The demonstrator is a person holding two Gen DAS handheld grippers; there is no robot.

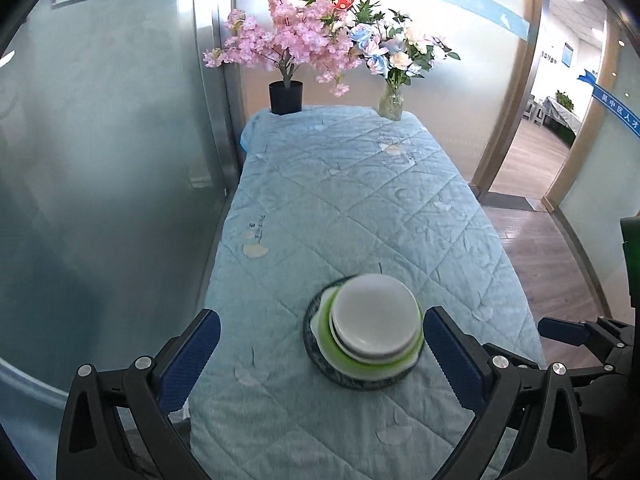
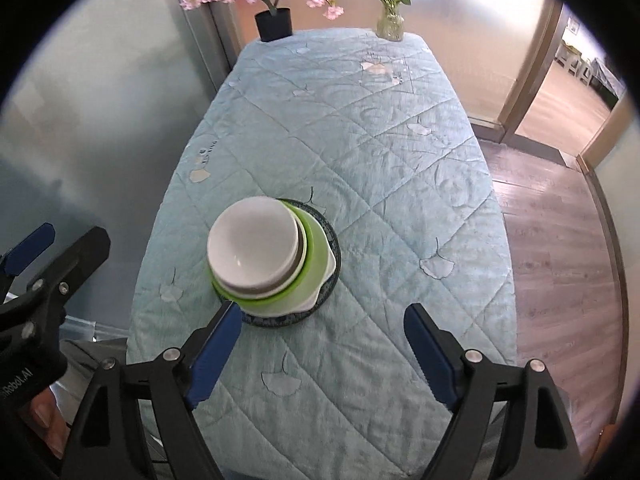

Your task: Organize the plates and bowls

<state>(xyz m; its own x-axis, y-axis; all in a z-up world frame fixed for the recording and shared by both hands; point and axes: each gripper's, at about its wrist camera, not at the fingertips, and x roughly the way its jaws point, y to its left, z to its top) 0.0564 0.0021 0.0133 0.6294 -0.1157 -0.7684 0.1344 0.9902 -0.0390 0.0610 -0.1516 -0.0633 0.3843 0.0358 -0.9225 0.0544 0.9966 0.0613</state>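
A stack of dishes stands on the table near its front end: a white bowl (image 1: 374,314) (image 2: 254,244) on top, a green bowl (image 1: 368,356) (image 2: 310,276) under it, and a dark blue patterned plate (image 1: 316,354) (image 2: 330,280) at the bottom. My left gripper (image 1: 320,354) is open and empty, hovering above the table with the stack between and just beyond its fingers. My right gripper (image 2: 322,350) is open and empty, just in front of the stack; its left finger (image 2: 218,346) is close to the plate's rim.
A light blue quilted cloth (image 1: 360,208) (image 2: 360,128) covers the table. A black pot of pink blossoms (image 1: 285,97) (image 2: 274,24) and a glass vase of flowers (image 1: 391,104) (image 2: 389,26) stand at the far end. A glass wall is left, wooden floor (image 2: 552,240) right.
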